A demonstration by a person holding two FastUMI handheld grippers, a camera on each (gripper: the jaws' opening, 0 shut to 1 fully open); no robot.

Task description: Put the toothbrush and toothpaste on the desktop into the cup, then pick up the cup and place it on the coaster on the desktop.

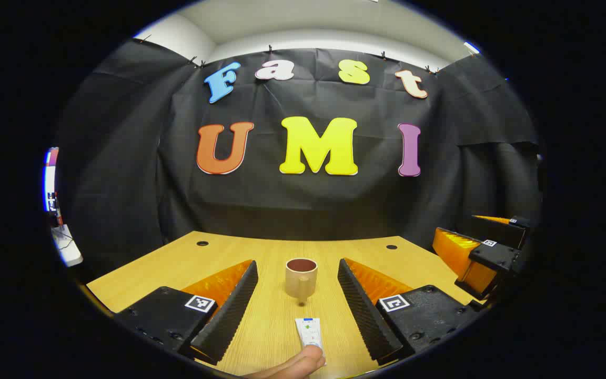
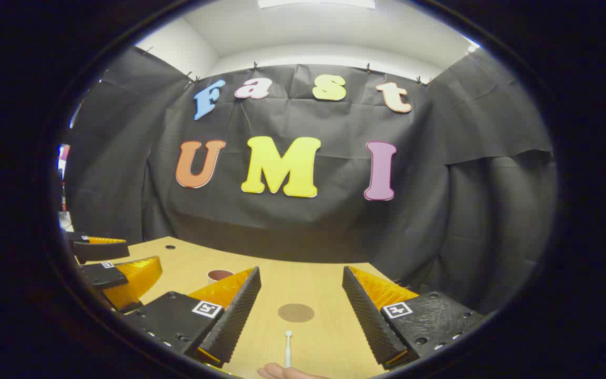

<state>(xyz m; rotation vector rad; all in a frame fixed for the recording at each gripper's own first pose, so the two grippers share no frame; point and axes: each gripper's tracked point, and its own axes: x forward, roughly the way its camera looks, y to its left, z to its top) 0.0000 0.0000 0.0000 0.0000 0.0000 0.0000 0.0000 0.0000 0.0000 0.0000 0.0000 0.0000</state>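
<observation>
A tan cup (image 1: 301, 281) with a dark inside stands upright on the wooden desktop (image 1: 177, 263), its handle turned toward me. My left gripper (image 1: 297, 266) is open, and the cup shows between its fingers, farther out. A white toothpaste tube (image 1: 309, 332) lies flat in front of the cup, with a person's fingertip (image 1: 292, 366) on its near end. My right gripper (image 2: 301, 271) is open too. Beyond it lies a round brown coaster (image 2: 295, 312), and nearer a white toothbrush (image 2: 288, 347) with a hand (image 2: 284, 372) at its near end. The cup (image 2: 220, 275) peeks out behind its left finger.
The right gripper (image 1: 484, 252) appears at the right edge of the left gripper view, and the left gripper (image 2: 108, 268) at the left edge of the right gripper view. Two small cable holes (image 1: 202, 243) (image 1: 391, 246) sit near the desk's far edge, under the black cloth wall.
</observation>
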